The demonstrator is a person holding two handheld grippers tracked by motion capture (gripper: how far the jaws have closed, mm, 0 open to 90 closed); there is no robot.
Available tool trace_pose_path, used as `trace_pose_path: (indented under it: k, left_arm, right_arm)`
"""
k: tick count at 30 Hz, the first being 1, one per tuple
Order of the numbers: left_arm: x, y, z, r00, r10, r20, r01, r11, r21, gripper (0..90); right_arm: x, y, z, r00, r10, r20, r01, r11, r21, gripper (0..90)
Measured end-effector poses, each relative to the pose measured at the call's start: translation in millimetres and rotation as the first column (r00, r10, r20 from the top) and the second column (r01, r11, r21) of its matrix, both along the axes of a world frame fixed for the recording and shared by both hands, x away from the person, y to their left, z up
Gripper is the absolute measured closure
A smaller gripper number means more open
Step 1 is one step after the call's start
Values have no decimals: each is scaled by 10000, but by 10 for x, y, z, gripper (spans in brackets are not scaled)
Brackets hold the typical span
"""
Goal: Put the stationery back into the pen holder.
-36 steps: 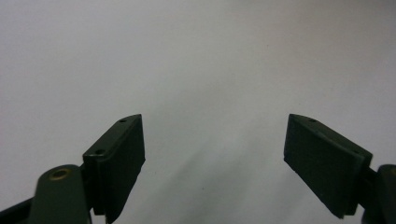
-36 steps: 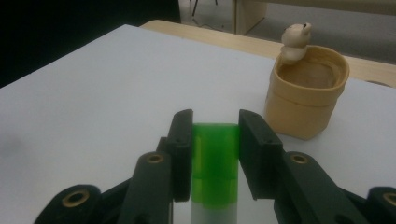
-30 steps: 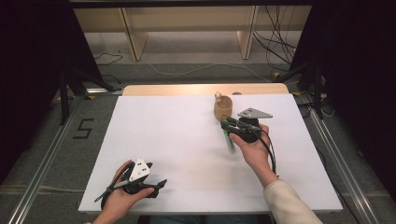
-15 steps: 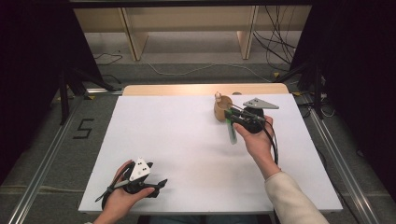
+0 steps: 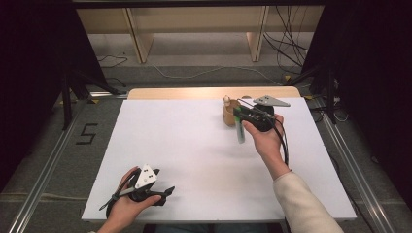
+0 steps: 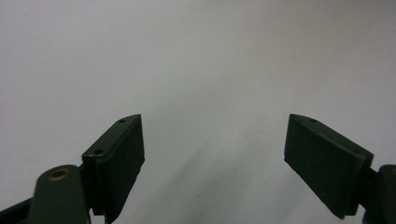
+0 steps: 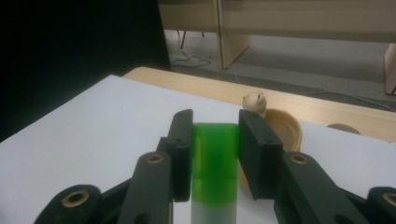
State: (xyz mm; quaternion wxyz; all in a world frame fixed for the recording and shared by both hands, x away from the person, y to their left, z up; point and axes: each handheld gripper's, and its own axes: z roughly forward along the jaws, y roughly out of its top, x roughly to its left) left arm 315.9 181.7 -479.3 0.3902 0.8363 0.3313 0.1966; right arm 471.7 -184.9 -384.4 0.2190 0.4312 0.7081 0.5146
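Note:
My right gripper (image 5: 239, 112) is shut on a glue stick (image 5: 240, 130) with a green cap (image 7: 214, 156); the stick hangs down from the jaws above the white table (image 5: 194, 160), its pale body below the cap. Right behind it stands a small wooden cup (image 5: 230, 113) with a rounded wooden piece (image 7: 254, 101) at its rim; the gripper hangs just to its right in the high view. My left gripper (image 5: 165, 191) rests at the table's near left edge in a hand, its jaws wide apart over bare white surface with nothing between them (image 6: 212, 163).
The white sheet covers a wooden tabletop whose bare strip (image 5: 194, 93) shows along the far edge. Wooden shelving legs (image 5: 138, 39) and cables (image 5: 291, 53) lie on the floor beyond. A taped "5" (image 5: 87, 133) marks the floor at left.
The right hand has lifted the glue stick and carried it toward the wooden cup at the far side. The left hand has stayed where it was.

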Motion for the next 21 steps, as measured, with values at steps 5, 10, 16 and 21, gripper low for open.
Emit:
trace_pose_path:
  k: [5,10,16,21]
  left_arm:
    - [6,-2,-5,10000,1,-22,-1,10000,-58,201]
    - [3,-7,-1,10000,-2,8,2,10000,-46,201]
    - [-1,-9,1,10000,-3,11,3,10000,-59,201]
    - [7,-7,-2,10000,-9,12,9,10000,-69,201]
  right_arm:
    - [49,6,51,9999,-62,80,62,10000,-30,674]
    - [91,-1,94,9997,-134,179,134,9999,-1,674]
    - [151,-13,150,9991,-312,284,310,9995,65,674]
    - [223,-3,141,9990,-393,225,391,9992,95,674]
